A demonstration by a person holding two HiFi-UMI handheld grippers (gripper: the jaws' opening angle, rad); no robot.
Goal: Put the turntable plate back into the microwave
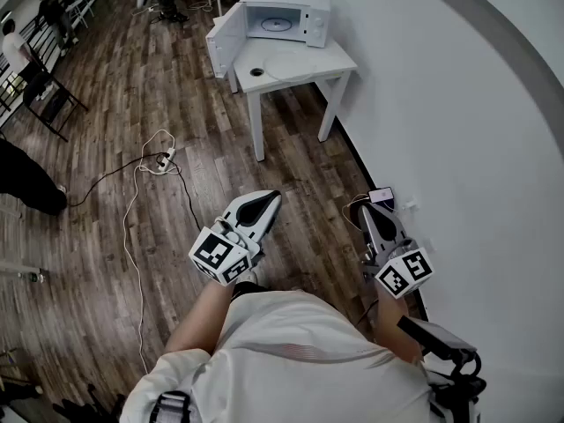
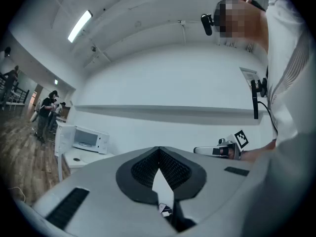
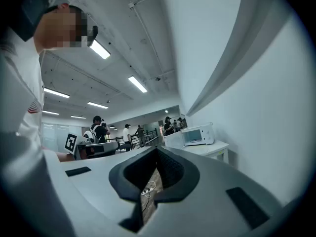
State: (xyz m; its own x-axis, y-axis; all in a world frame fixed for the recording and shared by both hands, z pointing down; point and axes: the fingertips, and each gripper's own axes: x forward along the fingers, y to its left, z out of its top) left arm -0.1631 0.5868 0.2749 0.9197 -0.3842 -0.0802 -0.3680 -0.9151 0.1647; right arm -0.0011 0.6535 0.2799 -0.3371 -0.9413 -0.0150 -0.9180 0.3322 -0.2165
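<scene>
In the head view the person stands on the wooden floor (image 1: 132,104), well apart from the small white bench (image 1: 333,62) that carries the white box-shaped microwave oven (image 1: 291,11), its door (image 1: 222,42) swung open. So the step in hand looks like the approach. A small dark ring (image 1: 256,71) lies on the bench top, and a faint pale disc beside it may be the clear glass turntable plate (image 1: 295,58) (too small to be sure, and a round shape also shows inside the cavity). The grey-and-white left gripper (image 1: 271,196) and the matching right gripper (image 1: 365,210) hang low before the body, near neither bench nor plate. The next move likely calls for walking up, then spreading a pair of fingers to take the plate's rim. In the left gripper view the black ribbed fingers (image 2: 144,171) meet tip to tip with nothing between. In the right gripper view the fingers (image 3: 170,171) are likewise pressed together and empty.
</scene>
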